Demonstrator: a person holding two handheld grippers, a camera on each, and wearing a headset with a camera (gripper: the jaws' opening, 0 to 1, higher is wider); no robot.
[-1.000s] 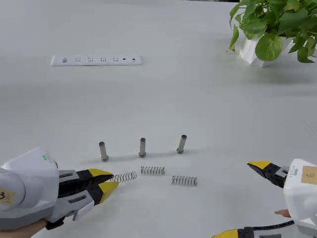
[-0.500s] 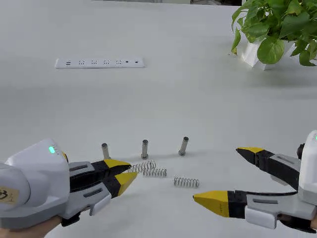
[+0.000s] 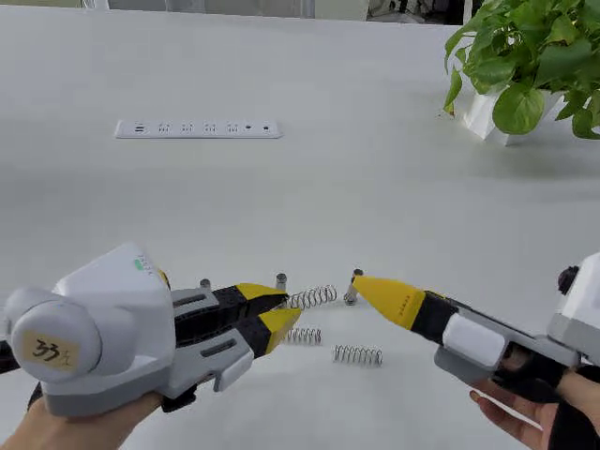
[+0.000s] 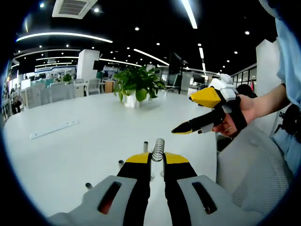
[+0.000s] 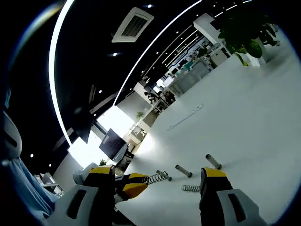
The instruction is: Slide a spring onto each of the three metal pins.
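1. The left tool (image 3: 289,309) is pressed together on one end of a spring (image 3: 313,297). Most of the coil sticks out past the yellow tips. Pinching it at the end this way seems meant to leave the far opening free to go over a pin.
2. That spring is lifted off the counter (image 3: 375,187) and lies roughly level. It hangs above the gap between the middle pin (image 3: 280,280) and the right pin (image 3: 353,287), with its free end toward the right pin. It is on neither pin yet.
3. The right tool (image 4: 183,114) is spread wide and holds nothing. In the head view one of its yellow tips sits just beside the right pin and near the spring's free end, probably to steady or guide the coil.
4. The three pins stand in a row toward the counter's near edge, and all are bare. The left pin (image 3: 204,283) is mostly hidden behind the left tool.
5. A loose spring (image 3: 303,335) and a second loose spring (image 3: 357,354) lie flat on the near side of the row, a little apart from each other.
6. The task looks to be at its first spring. The coil would have to be tipped upright over a pin top, and a soft coil held by one end may bend aside.
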